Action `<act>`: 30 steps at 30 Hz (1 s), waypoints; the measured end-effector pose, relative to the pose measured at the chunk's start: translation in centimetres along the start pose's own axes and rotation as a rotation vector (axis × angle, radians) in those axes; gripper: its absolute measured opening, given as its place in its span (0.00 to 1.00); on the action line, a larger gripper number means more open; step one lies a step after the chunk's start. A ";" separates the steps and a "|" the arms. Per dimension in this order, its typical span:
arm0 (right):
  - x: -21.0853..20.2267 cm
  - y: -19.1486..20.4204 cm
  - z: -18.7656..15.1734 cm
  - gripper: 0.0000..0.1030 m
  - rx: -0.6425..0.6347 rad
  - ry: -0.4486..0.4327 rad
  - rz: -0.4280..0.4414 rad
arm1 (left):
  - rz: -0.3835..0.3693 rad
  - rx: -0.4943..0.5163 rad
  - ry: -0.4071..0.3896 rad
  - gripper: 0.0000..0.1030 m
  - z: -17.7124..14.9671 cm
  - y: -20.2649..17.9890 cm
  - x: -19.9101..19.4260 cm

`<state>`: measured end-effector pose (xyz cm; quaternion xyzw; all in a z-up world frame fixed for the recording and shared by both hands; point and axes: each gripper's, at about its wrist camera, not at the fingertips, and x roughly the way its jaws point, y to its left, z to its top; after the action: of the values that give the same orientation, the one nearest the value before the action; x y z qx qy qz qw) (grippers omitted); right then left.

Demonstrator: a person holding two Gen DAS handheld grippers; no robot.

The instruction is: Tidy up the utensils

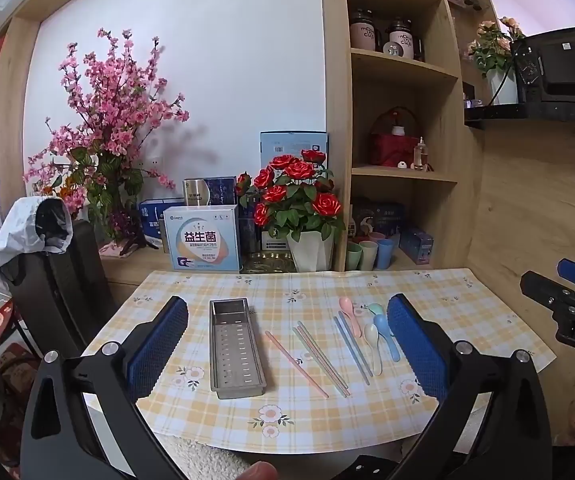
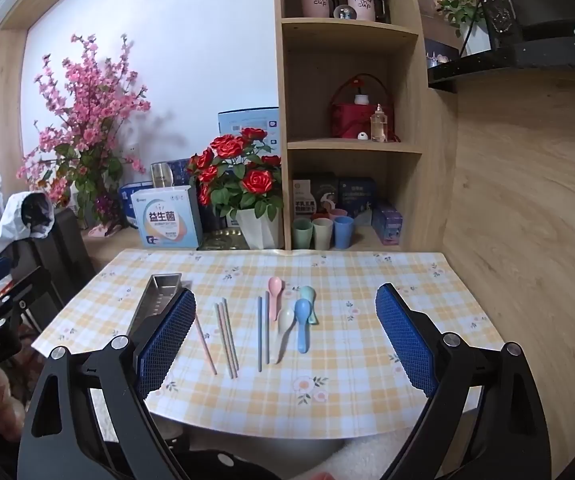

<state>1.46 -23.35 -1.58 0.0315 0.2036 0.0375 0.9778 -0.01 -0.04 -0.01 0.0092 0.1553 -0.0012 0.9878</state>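
A steel utensil tray (image 1: 236, 350) lies empty on the checked tablecloth (image 1: 311, 412), left of the utensils. Right of it lie a pink chopstick (image 1: 296, 363), a green and pink pair (image 1: 321, 358) and a blue pair (image 1: 352, 351). Pink (image 1: 347, 310), white (image 1: 373, 344), blue (image 1: 387, 334) and green (image 1: 376, 309) spoons lie beside them. My left gripper (image 1: 287, 344) hovers open over the near edge, nothing between its fingers. In the right wrist view, my right gripper (image 2: 285, 340) is open too, above the chopsticks (image 2: 227, 336) and spoons (image 2: 301, 320); its left finger hides part of the tray (image 2: 158, 298).
A pot of red roses (image 1: 307, 216), boxes (image 1: 203, 238) and pink blossom branches (image 1: 103, 120) stand behind the table. Plastic cups (image 2: 323, 232) sit in the low shelf. A dark chair (image 1: 55, 280) stands at the table's left. A wooden wall (image 2: 527, 220) bounds the right side.
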 end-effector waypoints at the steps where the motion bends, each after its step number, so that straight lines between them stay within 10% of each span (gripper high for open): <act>1: 0.0 0.0 0.0 0.86 -0.002 0.002 0.001 | -0.001 -0.002 0.002 0.95 0.0 0.0 0.1; 30: 0.0 -0.2 0.4 0.86 -0.007 0.001 -0.008 | 0.003 -0.004 -0.003 0.95 0.1 0.5 0.0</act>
<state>1.62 -23.58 -1.26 0.0271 0.2040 0.0345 0.9780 0.06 0.48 0.05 0.0074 0.1538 0.0008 0.9881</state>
